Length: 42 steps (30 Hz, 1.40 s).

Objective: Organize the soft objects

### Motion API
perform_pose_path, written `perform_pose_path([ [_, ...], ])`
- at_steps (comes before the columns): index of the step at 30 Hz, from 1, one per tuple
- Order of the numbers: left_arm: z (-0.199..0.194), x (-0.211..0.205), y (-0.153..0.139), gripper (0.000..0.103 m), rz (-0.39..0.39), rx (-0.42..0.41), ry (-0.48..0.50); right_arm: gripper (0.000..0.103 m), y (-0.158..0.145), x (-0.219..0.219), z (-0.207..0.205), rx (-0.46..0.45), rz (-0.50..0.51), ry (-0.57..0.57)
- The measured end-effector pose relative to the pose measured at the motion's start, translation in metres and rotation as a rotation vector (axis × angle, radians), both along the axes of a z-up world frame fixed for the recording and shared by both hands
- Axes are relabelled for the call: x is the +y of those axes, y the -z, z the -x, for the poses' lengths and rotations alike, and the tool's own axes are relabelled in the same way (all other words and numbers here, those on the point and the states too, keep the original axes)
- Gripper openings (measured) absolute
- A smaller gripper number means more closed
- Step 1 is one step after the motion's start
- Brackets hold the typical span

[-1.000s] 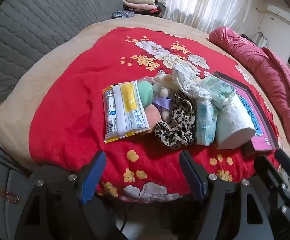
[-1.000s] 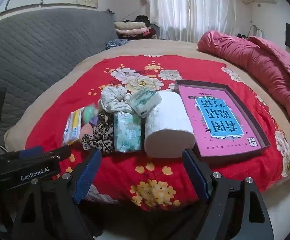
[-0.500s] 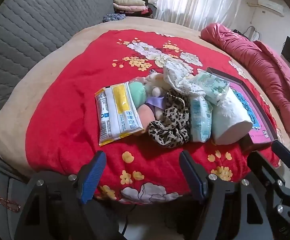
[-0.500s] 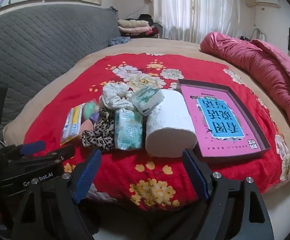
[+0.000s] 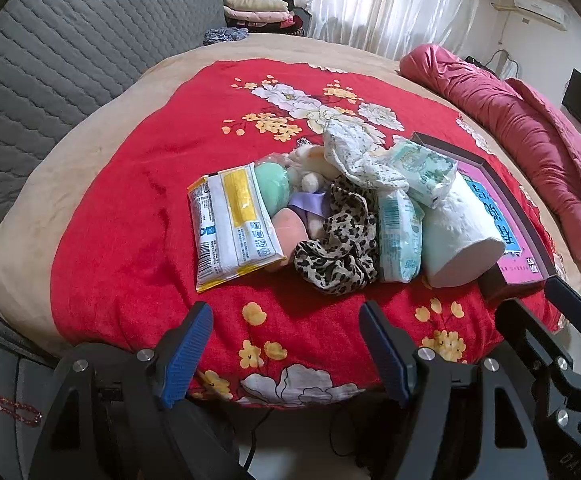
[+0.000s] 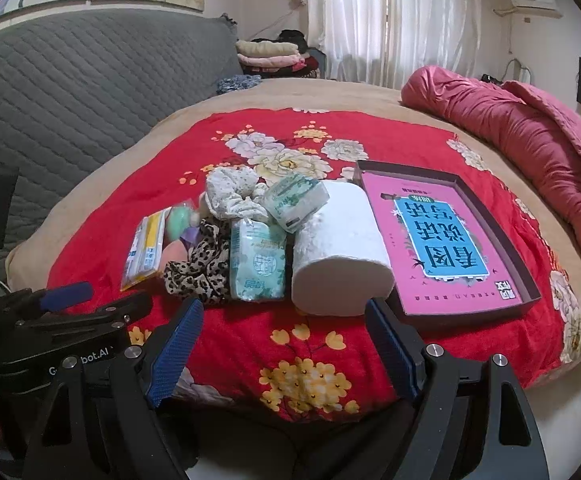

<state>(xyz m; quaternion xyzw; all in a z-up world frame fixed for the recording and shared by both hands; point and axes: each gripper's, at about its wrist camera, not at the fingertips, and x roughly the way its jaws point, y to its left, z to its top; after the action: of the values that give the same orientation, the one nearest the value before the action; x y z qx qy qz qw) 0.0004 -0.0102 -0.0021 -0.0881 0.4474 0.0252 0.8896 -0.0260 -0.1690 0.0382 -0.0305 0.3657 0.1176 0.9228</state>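
Currently both grippers hang at the near edge of the bed (image 5: 102, 152): left gripper (image 5: 286, 354) spread wide, empty; right gripper (image 6: 284, 354) likewise spread, empty. Soft objects sit piled on the red blanket (image 6: 250, 340): paper roll (image 6: 340, 256), tissue pack (image 6: 256, 264), leopard cloth (image 5: 336, 250), yellow packet (image 5: 230, 226). Roll lies just beside the pink tray (image 6: 530, 280).
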Motion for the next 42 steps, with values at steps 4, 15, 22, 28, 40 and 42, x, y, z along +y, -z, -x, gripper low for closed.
perform_pose_path([
  [4,-0.0009,-0.0021,0.0015,0.075,-0.013,0.005,0.004,0.084,0.0004,-0.0003,-0.0002,0.002,-0.001,0.000],
  [15,-0.0004,-0.0022,0.0009,0.075,-0.012,-0.001,0.011,0.084,0.0023,0.0002,-0.0021,0.007,0.000,-0.001],
  [22,-0.0006,-0.0040,0.0000,0.075,-0.020,-0.005,0.017,0.084,0.0045,0.0020,-0.0040,0.012,-0.001,-0.006],
  [28,-0.0001,-0.0046,-0.0001,0.075,-0.021,-0.007,0.017,0.084,0.0062,0.0023,-0.0045,0.014,0.001,-0.009],
  [40,-0.0014,-0.0032,-0.0006,0.075,-0.021,-0.013,0.009,0.084,0.0075,0.0033,-0.0037,0.015,0.002,-0.013],
  [42,-0.0016,-0.0025,-0.0005,0.075,-0.021,-0.013,0.008,0.084,0.0074,0.0033,-0.0040,0.016,0.001,-0.012],
])
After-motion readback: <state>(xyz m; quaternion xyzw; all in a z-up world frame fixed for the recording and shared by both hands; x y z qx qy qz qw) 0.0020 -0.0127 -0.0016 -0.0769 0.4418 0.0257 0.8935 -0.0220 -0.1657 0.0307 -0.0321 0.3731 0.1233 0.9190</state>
